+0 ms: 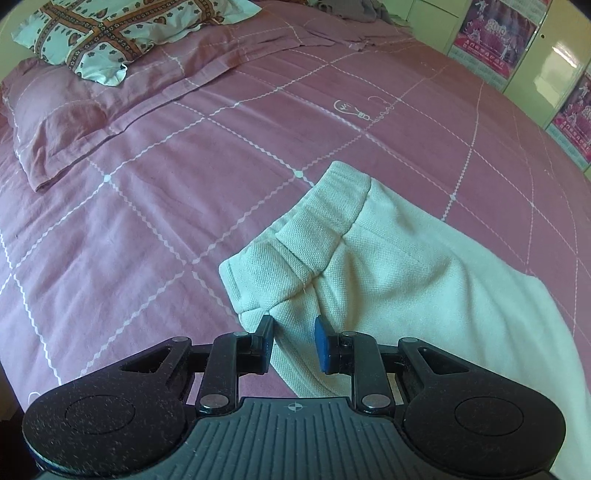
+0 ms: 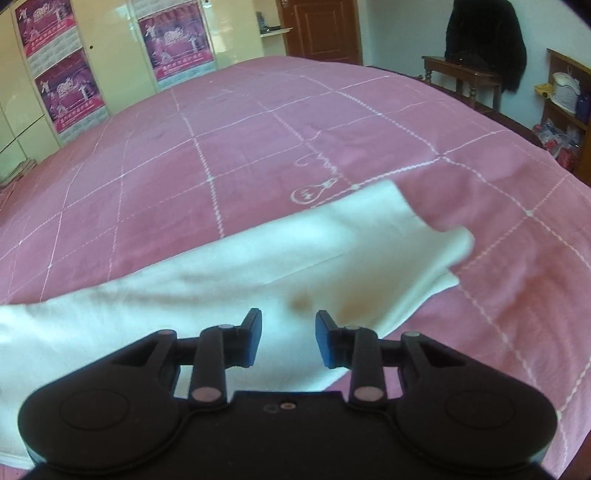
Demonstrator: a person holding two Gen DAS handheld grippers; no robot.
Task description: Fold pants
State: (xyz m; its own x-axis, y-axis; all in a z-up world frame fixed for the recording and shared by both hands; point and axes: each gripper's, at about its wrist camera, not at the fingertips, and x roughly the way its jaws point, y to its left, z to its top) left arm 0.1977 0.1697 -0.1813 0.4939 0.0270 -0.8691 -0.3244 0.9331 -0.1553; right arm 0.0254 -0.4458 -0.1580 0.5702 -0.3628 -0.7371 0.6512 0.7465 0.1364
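Soft daylight, no hard shadows. My left view sharp; my right view smeared by motion blur, pants washed out white. Glare on wardrobe doors. Fisheye bends edges, corners dark.

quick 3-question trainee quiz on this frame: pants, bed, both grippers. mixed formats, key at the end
1. True or false: the white pants lie on a pink bedspread with a white grid.
2. Multiple choice: the left gripper has between its pads A) pants fabric, B) a pillow corner, C) only bedspread.
3. Short answer: in the right wrist view, what marks the pants just ahead of the right gripper?

Key:
1. True.
2. A. Whether the pads actually press the fabric is not clear.
3. Two brownish stains. The right gripper's jaws stand apart above the cloth, gripping nothing.
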